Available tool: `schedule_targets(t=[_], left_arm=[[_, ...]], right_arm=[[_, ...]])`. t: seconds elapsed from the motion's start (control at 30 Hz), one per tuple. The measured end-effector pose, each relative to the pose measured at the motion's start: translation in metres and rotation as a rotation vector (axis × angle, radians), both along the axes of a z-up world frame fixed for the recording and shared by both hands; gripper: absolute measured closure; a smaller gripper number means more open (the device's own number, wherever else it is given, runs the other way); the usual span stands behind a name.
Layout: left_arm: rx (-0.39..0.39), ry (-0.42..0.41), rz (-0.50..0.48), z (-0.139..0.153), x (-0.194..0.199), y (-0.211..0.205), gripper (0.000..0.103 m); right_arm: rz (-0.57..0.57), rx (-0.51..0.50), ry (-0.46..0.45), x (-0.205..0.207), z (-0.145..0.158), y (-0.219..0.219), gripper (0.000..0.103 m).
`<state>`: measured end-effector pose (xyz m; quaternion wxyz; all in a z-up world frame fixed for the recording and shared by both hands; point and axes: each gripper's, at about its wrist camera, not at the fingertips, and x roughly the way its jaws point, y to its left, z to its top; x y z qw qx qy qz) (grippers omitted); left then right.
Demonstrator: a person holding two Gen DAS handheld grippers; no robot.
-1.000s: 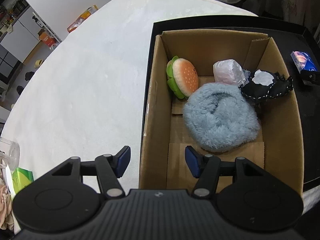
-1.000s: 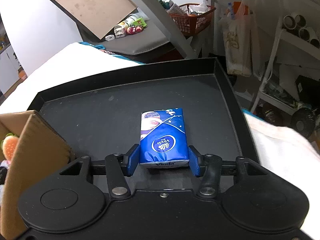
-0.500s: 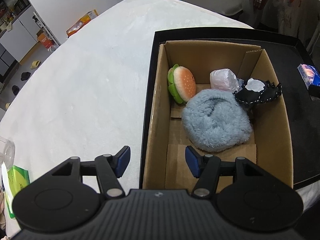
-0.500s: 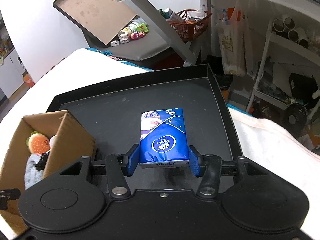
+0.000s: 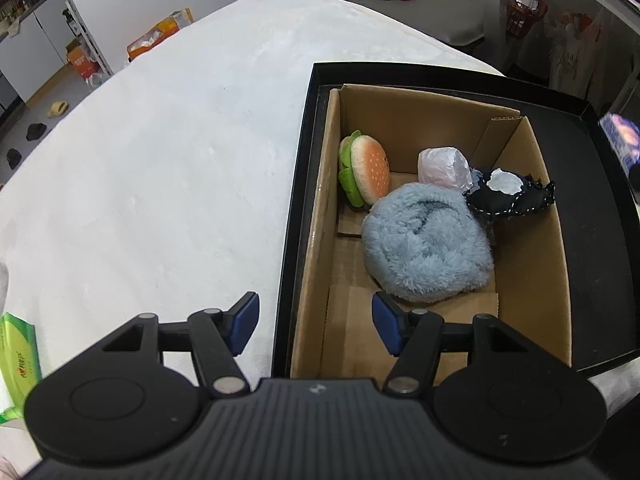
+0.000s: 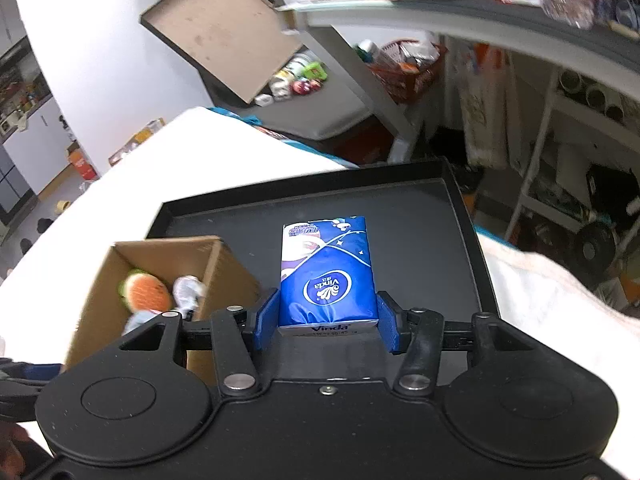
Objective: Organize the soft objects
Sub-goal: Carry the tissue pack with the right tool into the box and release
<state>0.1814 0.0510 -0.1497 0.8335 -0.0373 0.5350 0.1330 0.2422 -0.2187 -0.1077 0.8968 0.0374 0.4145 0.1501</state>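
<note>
My right gripper (image 6: pixel 327 324) is shut on a blue Vinda tissue pack (image 6: pixel 327 276) and holds it above the black tray (image 6: pixel 432 216). The pack also shows blurred at the right edge of the left wrist view (image 5: pixel 622 140). A cardboard box (image 5: pixel 532 264) stands in the tray's left part and holds a plush burger (image 5: pixel 366 170), a fluffy blue plush (image 5: pixel 426 246), a white wrapped bundle (image 5: pixel 442 168) and a black stitched soft piece (image 5: pixel 510 198). The box also shows in the right wrist view (image 6: pixel 168 256). My left gripper (image 5: pixel 314 322) is open and empty above the box's near left corner.
The black tray (image 5: pixel 304 184) lies on a white cloth-covered table (image 5: pixel 160 168). A green tissue pack (image 5: pixel 18 364) lies at the table's near left edge. Behind the table are a grey desk with small toys (image 6: pixel 296 80), shelves and a red basket (image 6: pixel 404 68).
My right gripper has lifted the tissue pack off the tray and risen, with the box coming more into its view. My left gripper has drawn back and up a little from the box.
</note>
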Motion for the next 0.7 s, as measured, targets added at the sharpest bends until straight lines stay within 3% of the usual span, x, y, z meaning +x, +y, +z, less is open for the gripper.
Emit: schedule_targets(t=[0.3, 0.7], left_arm=[[-0.084, 0.020, 0.042, -0.005, -0.004, 0.018, 0.042], [-0.181, 0.010, 0.050, -0.007, -0.007, 0.032, 0.043]], right_arm=[[0.054, -0.006, -0.045, -0.013, 0.031, 0.030, 0.053], [0.144, -0.026, -0.038, -0.032, 0.046, 0.074, 0.053]])
